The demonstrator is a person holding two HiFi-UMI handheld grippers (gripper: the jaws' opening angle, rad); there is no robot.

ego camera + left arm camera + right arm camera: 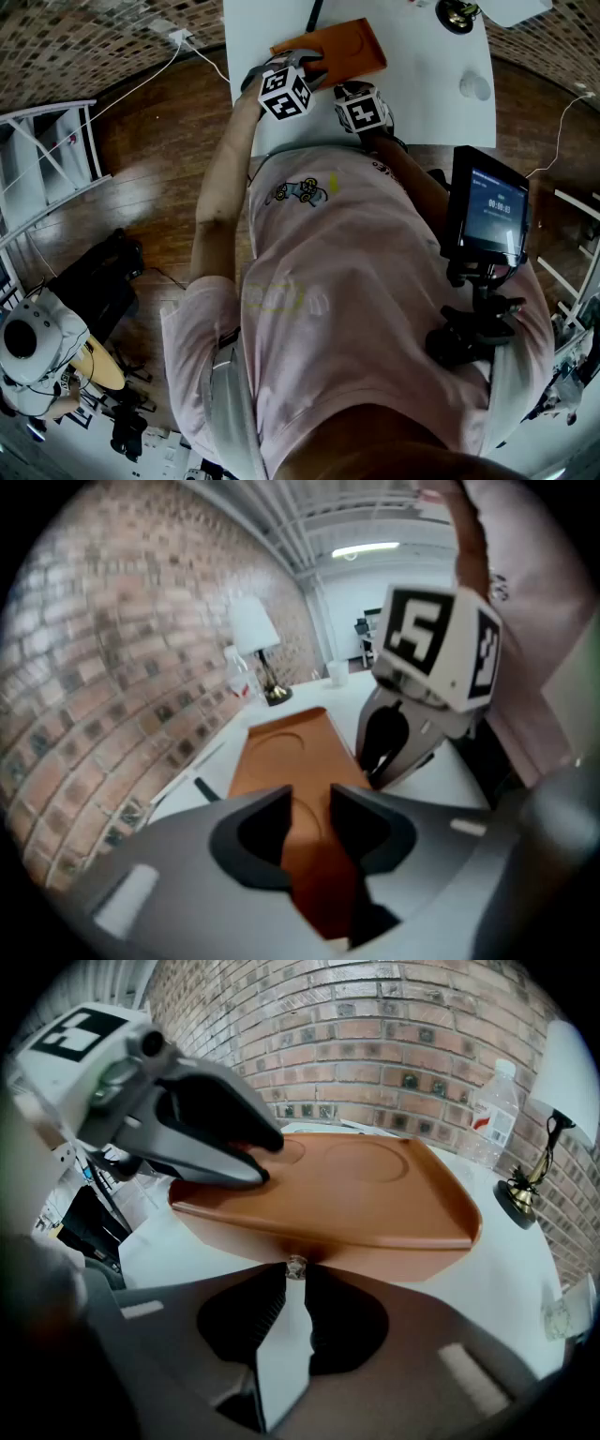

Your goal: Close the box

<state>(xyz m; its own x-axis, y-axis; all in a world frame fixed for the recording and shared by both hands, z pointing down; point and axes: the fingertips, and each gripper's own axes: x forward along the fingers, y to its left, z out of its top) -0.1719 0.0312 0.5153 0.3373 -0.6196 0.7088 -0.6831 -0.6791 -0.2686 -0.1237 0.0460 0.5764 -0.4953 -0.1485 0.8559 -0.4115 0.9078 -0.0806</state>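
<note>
From the head view, a person in a pink shirt (356, 272) leans over a white table (422, 103). An orange-brown box (342, 45) lies flat near the far middle of the table with its lid down. The left gripper (309, 69) reaches to the box's near left corner. The right gripper (349, 89) sits just to the right of it, at the box's near edge. The two marker cubes are close together. A lamp (457, 14) has its base at the far right of the table, and a bottle (475, 86) stands nearer on the right. A small screen (489, 208) on a stand is at the person's right side.

In the left gripper view, the box runs away from the camera toward the lamp. A round shape is pressed into its top. The jaws stand a little apart with an orange edge of the box filling the gap, and both pads press on it. The right gripper is just to the right, its tips down at the box's side.

In the right gripper view, the box fills the middle, wide and shallow, with a raised rim. A brick wall (394, 1044) rises behind it. The jaws are almost together, and their tips pinch a small shiny stud (296, 1266) at the box's near edge. Bare white table shows lower in the gap. The left gripper's fingers rest on the box's far left corner.
</note>
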